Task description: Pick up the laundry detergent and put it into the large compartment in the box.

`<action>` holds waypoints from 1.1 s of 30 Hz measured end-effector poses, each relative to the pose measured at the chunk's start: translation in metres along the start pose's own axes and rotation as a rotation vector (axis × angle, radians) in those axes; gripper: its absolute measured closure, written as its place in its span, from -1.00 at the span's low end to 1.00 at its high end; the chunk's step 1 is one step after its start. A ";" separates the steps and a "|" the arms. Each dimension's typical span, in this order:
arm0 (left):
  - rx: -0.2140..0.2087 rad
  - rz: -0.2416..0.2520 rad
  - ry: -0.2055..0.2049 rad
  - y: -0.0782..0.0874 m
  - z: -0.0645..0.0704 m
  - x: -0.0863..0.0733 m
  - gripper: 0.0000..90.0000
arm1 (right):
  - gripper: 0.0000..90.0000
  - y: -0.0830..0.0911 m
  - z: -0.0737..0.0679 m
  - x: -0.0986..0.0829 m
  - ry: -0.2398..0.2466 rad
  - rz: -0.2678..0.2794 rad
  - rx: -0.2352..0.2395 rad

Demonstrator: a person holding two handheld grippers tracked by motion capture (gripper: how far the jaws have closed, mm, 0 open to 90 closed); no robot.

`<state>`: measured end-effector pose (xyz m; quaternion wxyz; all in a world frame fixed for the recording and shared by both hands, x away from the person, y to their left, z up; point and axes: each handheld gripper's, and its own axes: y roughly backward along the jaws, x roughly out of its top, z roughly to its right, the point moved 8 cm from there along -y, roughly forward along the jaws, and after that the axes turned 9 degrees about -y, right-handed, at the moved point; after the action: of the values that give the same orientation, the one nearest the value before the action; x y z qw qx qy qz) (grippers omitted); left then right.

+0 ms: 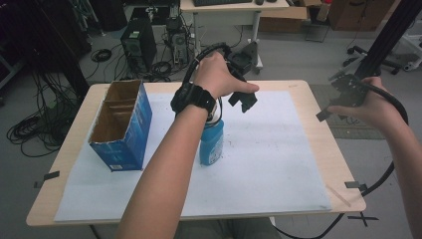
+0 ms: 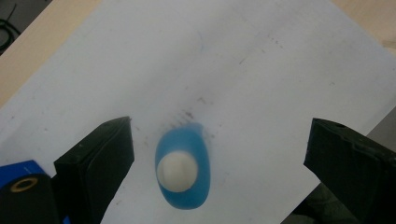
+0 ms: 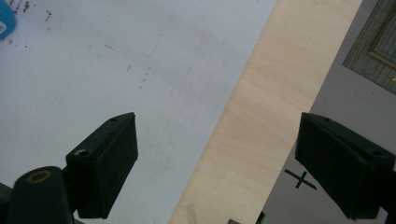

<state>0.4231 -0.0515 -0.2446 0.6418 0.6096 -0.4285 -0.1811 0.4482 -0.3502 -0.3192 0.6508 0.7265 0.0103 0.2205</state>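
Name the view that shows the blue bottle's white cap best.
The left gripper view: it looks straight down on the white cap, round and unobstructed between the open jaws. In the high view the person's forearm covers the top of the blue bottle. The right gripper view catches a blue sliver at its corner.

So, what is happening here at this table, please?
A person holds a gripper in each hand over a table covered with white paper. The left gripper is open and hangs above a blue bottle with a white cap that stands on the paper, not touching it. The right gripper is open too, over the table's right edge. An open blue box stands at the left.
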 end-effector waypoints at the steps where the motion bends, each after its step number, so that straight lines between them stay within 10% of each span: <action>1: 0.006 -0.006 0.011 0.001 -0.002 -0.001 -0.82 | -0.71 0.000 0.000 0.000 -0.001 -0.001 0.000; 33: 0.033 -0.097 0.066 -0.025 -0.012 -0.025 -0.81 | -0.71 -0.002 -0.002 -0.004 -0.005 -0.011 -0.004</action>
<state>0.4257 -0.0297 -0.2751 0.6360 0.6457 -0.3801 -0.1847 0.4443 -0.3491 -0.3226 0.6535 0.7257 0.0122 0.2148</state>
